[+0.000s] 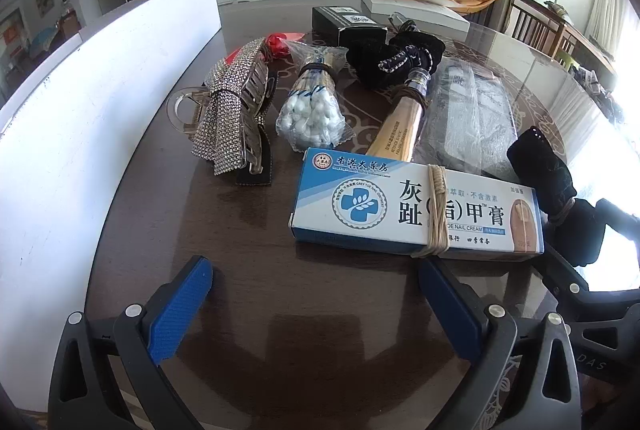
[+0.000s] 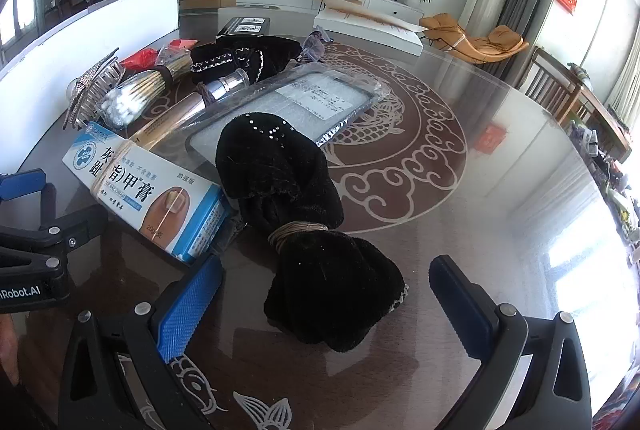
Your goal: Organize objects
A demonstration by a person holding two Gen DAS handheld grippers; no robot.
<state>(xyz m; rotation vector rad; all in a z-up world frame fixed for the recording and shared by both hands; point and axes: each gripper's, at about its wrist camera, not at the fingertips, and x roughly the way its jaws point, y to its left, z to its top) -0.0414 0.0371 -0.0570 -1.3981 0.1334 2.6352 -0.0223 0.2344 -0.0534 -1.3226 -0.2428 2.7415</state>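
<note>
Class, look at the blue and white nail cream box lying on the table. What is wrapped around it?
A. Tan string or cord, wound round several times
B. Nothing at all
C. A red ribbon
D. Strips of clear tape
A: in the left wrist view the nail cream box has tan string looped around it, right of its middle, crossing the printed characters; the right wrist view shows the same band.

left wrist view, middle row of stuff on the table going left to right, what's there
rhinestone hair clip → bag of cotton swabs → wooden-handled brush → plastic-wrapped flat pack → black velvet bundle
</note>
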